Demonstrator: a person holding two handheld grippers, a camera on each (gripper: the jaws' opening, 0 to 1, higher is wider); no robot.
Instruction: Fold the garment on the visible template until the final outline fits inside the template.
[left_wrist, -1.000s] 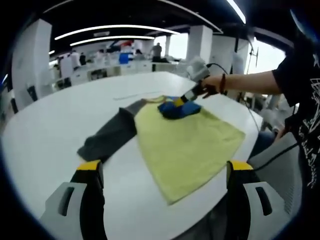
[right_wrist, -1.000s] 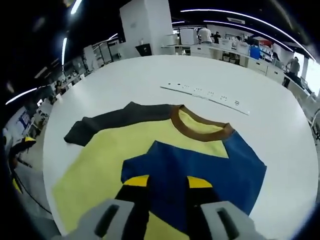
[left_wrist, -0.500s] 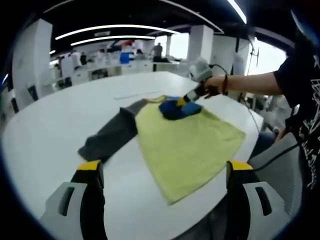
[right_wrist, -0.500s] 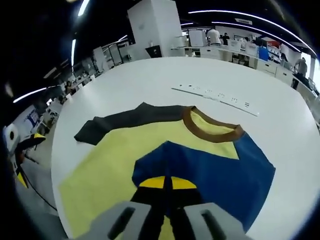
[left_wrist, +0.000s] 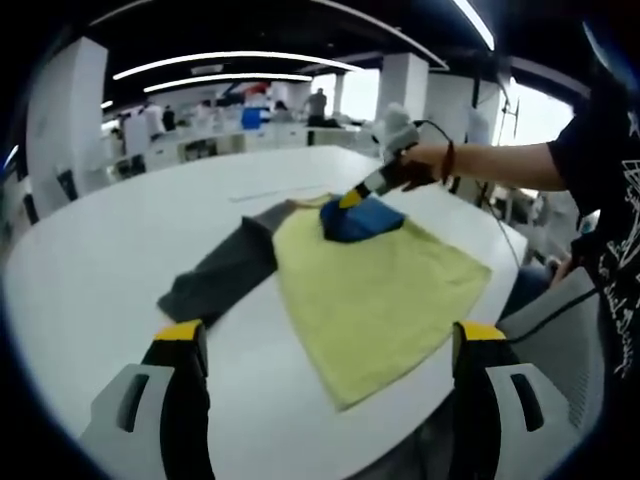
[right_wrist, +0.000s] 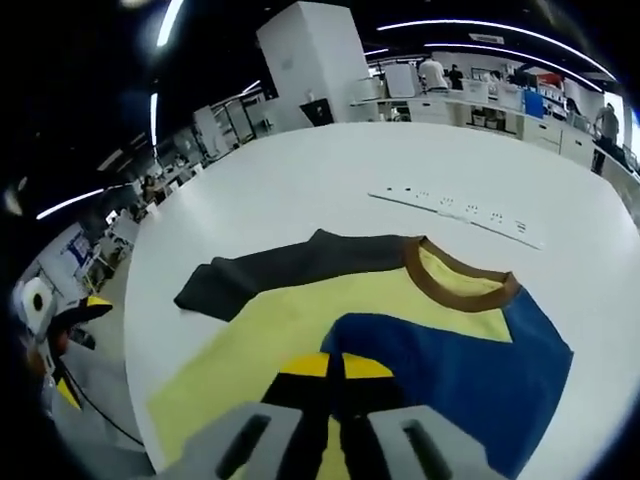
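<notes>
Garment: a yellow shirt (left_wrist: 375, 285) lies flat on the white tabletop (left_wrist: 110, 250), near its edge at 4 o'clock in the left gripper view.
Surroundings: a thin white strip with dark marks (right_wrist: 465, 212) lies on the tabletop beyond the collar, at 1 o'clock in the right gripper view, apart from the shirt; white pillars, desks and distant people stand behind.
In the way: the person's arm (left_wrist: 490, 165) reaches in from 3 o'clock in the left gripper view, above the shirt's far corner; a dark cable trails from the right tool past the tabletop edge.
Colours: yellow body, dark grey sleeve (right_wrist: 285, 270) spread out toward 9 o'clock, brown collar (right_wrist: 460, 285), blue sleeve (right_wrist: 450, 370) folded over onto the yellow front.
Fold: the blue sleeve forms a bunched patch (left_wrist: 360, 218) at the shirt's far end in the left gripper view; the hem lies smooth.
Left tool: (left_wrist: 325, 345) jaws wide apart, holding nothing, well short of the shirt's hem.
Right tool: (right_wrist: 342, 366) yellow-tipped jaws pressed together, pinching the blue sleeve's edge; it also shows at 1 o'clock in the left gripper view (left_wrist: 352, 198).
Template: cannot tell any outline on the tabletop.
</notes>
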